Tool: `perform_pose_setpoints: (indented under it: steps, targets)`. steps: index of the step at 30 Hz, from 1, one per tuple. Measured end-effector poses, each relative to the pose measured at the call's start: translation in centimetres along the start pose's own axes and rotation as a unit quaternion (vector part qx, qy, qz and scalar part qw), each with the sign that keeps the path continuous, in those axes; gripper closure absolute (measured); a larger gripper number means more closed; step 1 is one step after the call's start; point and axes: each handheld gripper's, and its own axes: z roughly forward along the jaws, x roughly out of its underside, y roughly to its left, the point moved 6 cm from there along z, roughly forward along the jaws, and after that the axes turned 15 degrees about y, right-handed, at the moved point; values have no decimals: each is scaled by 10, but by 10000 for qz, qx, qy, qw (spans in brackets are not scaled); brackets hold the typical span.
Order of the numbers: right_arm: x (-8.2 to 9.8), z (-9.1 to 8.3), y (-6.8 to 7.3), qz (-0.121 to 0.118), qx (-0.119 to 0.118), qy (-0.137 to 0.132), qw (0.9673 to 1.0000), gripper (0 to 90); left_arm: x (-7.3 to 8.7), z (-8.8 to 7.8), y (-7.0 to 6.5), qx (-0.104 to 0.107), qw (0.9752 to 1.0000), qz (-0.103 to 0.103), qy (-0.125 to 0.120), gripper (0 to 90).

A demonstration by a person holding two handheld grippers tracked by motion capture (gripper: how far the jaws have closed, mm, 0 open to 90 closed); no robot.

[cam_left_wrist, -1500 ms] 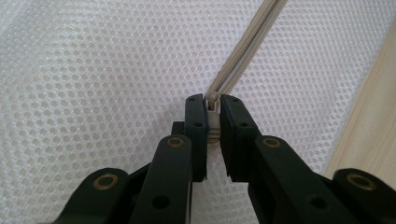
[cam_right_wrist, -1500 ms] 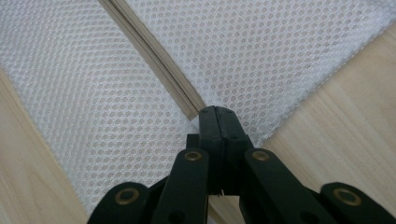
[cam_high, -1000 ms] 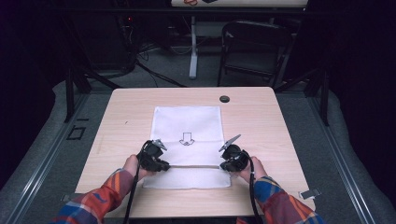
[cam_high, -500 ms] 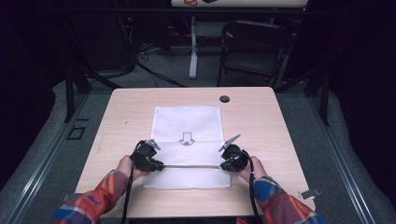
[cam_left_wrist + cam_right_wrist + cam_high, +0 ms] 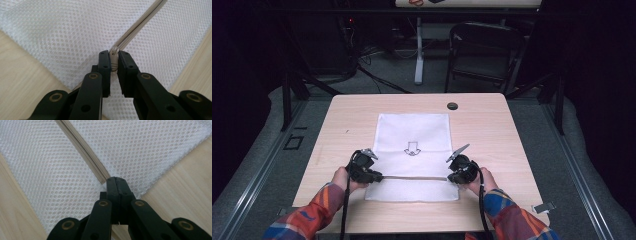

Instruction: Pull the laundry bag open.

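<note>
Leftward along the zip goes the left gripper (image 5: 374, 175) since the earlier frames, when it sat closer to the middle of the bag; it is now at the bag's left edge, while the right gripper (image 5: 456, 172) has not shifted. Everything sits on the table (image 5: 492, 130), with the white mesh bag (image 5: 412, 131) lying flat at its middle, an arrow mark printed on it. Across the bag's near part runs the zip (image 5: 414, 177), stretched in a straight line between the two grippers. In the left gripper view the jaws are nearly together and pinch the small pale zip pull (image 5: 114, 58) between their pads. In the right gripper view the jaws are pressed tight together on the bag's corner at the zip's end, where mesh meets table. My reading is that the right gripper anchors the bag while the left drags the pull, and with the pull now at the far end of the zip, this stroke looks close to finished.
</note>
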Motion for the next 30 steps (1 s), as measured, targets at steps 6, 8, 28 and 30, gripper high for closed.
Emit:
perform_pose_setpoints:
  steps: [6, 8, 28, 30]
  targets:
    - [0, 0, 0, -20, -5, 16, 10000, 900, 9, -4, 6, -19, 9998, -185, -20, 811]
    - [0, 0, 0, 26, -2, -29, 10000, 900, 11, -5, 8, 1, 9998, -196, -9, 811]
    - [0, 0, 0, 7, -17, -19, 10000, 900, 35, -15, 27, -230, 9965, -803, 33, 810]
    - [0, 0, 0, 9, -16, -15, 10000, 900, 34, -14, 25, -364, 9965, -742, 99, 810]
